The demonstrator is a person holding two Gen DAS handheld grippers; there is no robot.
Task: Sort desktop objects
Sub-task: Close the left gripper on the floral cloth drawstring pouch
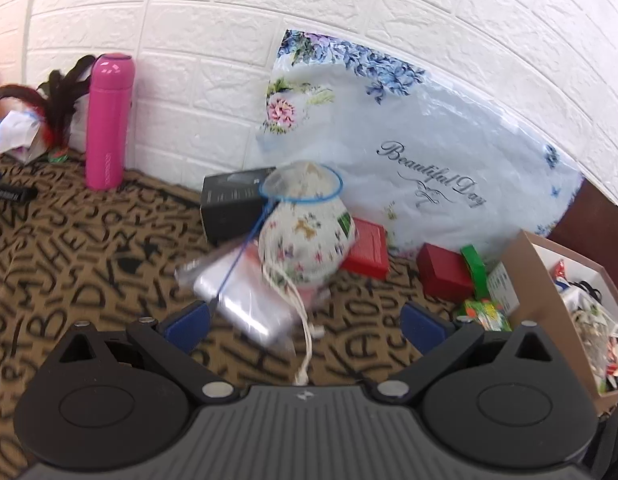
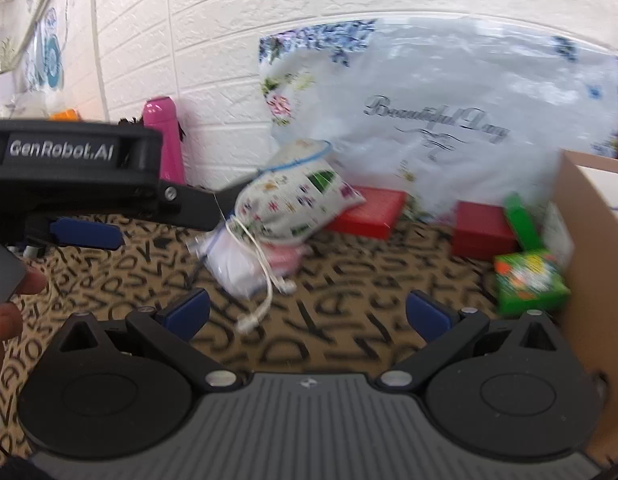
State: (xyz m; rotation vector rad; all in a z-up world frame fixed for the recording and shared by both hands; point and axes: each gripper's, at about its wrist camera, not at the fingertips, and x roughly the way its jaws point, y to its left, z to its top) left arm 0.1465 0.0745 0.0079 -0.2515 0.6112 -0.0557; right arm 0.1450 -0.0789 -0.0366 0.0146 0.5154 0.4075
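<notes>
A floral drawstring pouch point(image 1: 307, 232) with a blue cord and white drawstrings lies on a clear plastic packet point(image 1: 245, 300) in the middle of the letter-print cloth. It also shows in the right wrist view point(image 2: 297, 200). My left gripper point(image 1: 305, 320) is open, just short of the packet, with nothing between its blue pads. My right gripper point(image 2: 307, 314) is open and empty, a little back from the pouch. The left gripper point(image 2: 85, 216) shows in the right wrist view at the left, its far finger reaching the pouch's neck.
A cardboard box point(image 1: 557, 304) with small items stands at the right. Two red boxes point(image 1: 367, 250) point(image 1: 445, 270), green packets point(image 2: 529, 276), a black box point(image 1: 233, 208), a pink bottle point(image 1: 107, 120) and a large flowered plastic bag point(image 1: 421, 160) line the white brick wall.
</notes>
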